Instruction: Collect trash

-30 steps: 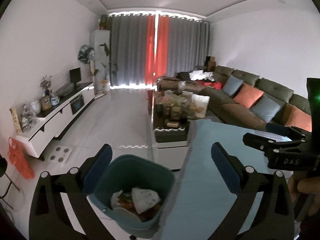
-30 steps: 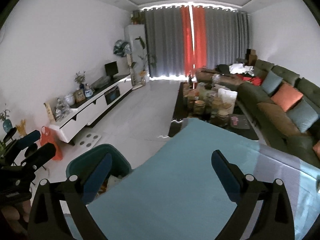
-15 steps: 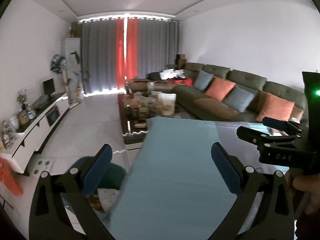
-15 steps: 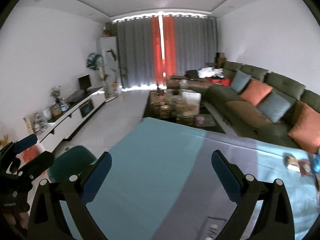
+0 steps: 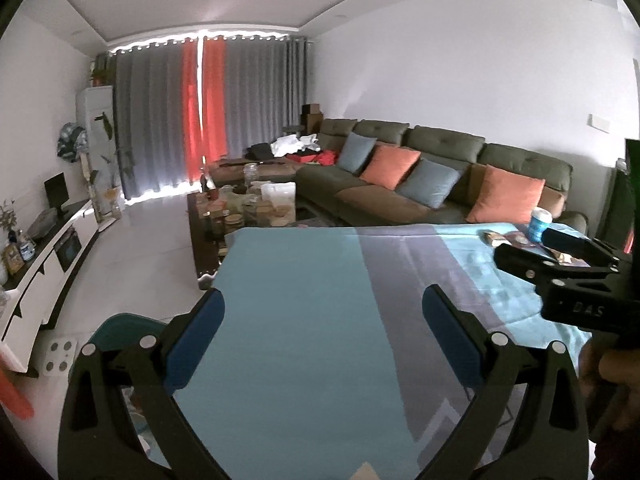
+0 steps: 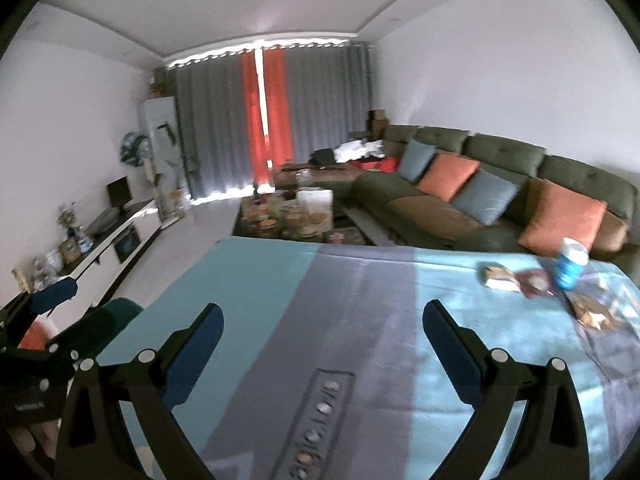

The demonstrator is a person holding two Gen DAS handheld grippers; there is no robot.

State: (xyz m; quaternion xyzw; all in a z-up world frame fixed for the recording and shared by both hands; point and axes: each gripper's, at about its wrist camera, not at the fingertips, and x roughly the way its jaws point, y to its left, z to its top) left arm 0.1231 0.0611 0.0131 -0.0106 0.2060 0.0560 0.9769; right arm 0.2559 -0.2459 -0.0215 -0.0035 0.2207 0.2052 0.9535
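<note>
Two grippers hang over a blue-and-grey table [image 6: 360,300], both spread wide and gripping nothing; going left to right in the right wrist view, the left gripper [image 6: 36,320] shows at the lower left edge, with the dark green bin [image 6: 116,316] just beside the table's left side behind it; the right gripper [image 6: 322,344] fills the lower middle, its blue pads well apart over bare cloth; the trash sits at the right edge, near the far side of the table: a pale wrapper [image 6: 498,276], a dark red packet [image 6: 534,282], a blue cup [image 6: 570,266] standing upright, and a crumpled brown packet [image 6: 590,312] nearest the camera. In the left wrist view the bin [image 5: 128,330] peeks out at lower left behind the left gripper [image 5: 322,340], with some litter apparently in it already, though that is mostly hidden. Judging by this, part of the job seems done; the cluster on the right is what remains, and each piece must cross the whole table to reach the bin.
</note>
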